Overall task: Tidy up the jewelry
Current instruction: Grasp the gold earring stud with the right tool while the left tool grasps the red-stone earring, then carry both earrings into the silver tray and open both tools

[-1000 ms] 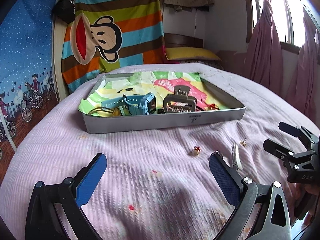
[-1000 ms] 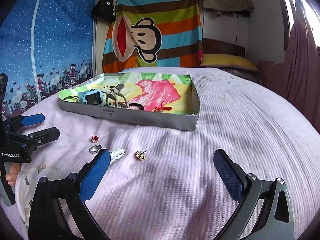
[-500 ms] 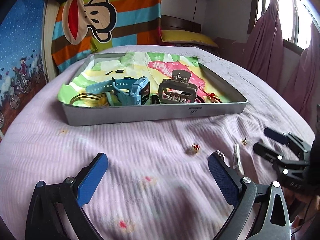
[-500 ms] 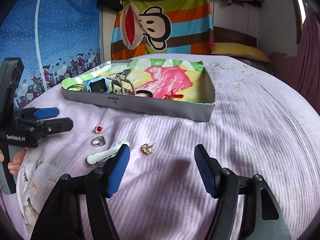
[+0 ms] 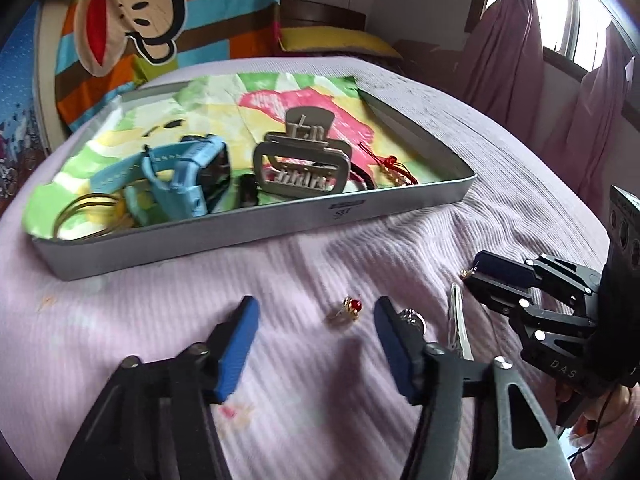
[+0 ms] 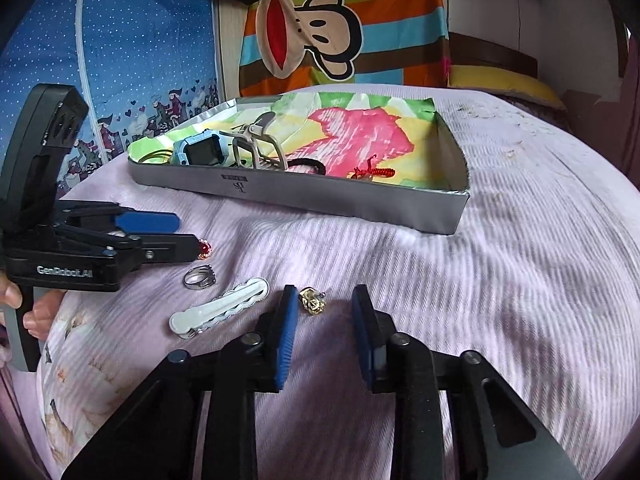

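Gold earring (image 6: pixel 313 301) lies on the ribbed lilac bedspread (image 6: pixel 500 280), just ahead of my right gripper (image 6: pixel 326 312), jaws apart. Red-stoned gold ring (image 5: pixel 349 307) lies ahead of my left gripper (image 5: pixel 316 328), jaws apart. Grey metal tray (image 5: pixel 280 224) sits beyond.

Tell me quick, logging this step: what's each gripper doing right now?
Left gripper: open, empty, red-stone ring lying between its fingers.
Right gripper: open, empty, gold earring just ahead between its fingertips.
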`<state>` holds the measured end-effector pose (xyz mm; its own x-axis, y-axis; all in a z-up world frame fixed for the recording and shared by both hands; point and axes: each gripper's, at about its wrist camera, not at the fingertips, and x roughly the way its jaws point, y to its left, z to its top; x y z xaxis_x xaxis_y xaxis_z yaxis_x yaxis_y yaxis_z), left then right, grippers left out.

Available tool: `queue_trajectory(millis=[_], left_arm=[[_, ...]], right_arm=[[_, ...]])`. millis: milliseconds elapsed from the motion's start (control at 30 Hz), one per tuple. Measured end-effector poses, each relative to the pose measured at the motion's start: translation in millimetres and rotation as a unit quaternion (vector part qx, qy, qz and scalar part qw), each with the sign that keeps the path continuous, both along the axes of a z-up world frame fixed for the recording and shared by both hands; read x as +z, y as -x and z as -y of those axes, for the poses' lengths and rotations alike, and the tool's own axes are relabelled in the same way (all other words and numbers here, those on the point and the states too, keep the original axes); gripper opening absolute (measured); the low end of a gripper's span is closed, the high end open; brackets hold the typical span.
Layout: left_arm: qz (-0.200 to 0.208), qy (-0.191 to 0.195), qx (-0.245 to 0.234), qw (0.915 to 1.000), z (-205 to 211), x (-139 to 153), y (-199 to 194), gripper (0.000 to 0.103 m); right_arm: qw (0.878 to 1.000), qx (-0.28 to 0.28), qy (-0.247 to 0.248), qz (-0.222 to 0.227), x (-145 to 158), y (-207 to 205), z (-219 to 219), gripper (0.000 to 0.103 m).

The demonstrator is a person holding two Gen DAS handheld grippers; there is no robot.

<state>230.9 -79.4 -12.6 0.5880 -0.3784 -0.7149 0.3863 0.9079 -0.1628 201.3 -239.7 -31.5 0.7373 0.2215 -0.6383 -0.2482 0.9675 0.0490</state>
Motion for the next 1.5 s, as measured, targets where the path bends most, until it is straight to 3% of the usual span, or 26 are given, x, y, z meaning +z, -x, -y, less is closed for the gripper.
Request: queue_trajectory(millis=[300,467,600,700,1033,1267,1500], left_arm=[[-0.02,0.001,-0.027,0.9994,11.3,-8.9,-6.5,0.021],[-0.023,0.001,-0.038,0.999,15.7,-11.8,-7.2,0.014],[-0.022,0.007,-0.037,0.999,13.1,-12.7,-6.0,0.012],[-0.019,0.006,-0.036,0.9992,12.9,-13.5,-4.4,0.012],[0.007,0.013,-0.026,0.9996,8.8,-12.7,7.3,0.012],[0.072,0.042,-0.028,0.9961,-0.5,4.7,34.6,0.011],[0.112,0.052,-0.016,0.9922,-2.2,29.5,38.1,0.011]], right_arm=[[1.0,0.008,-0.01,-0.012,-10.1,-8.3,-0.6,0.022],[1.0,0.009,-0.009,-0.016,-12.6,-9.6,-0.5,0.022],[1.0,0.011,-0.011,-0.018,-14.0,-10.3,-0.1,0.02],[1.0,0.015,-0.012,-0.019,-14.8,-11.0,-1.7,0.012],[0.999,0.027,-0.022,-0.001,-12.6,-4.6,-2.6,0.012],[0.998,0.042,-0.021,0.039,-0.9,8.5,-5.1,0.012],[0.996,0.045,-0.03,0.071,22.6,8.2,-5.5,0.012]])
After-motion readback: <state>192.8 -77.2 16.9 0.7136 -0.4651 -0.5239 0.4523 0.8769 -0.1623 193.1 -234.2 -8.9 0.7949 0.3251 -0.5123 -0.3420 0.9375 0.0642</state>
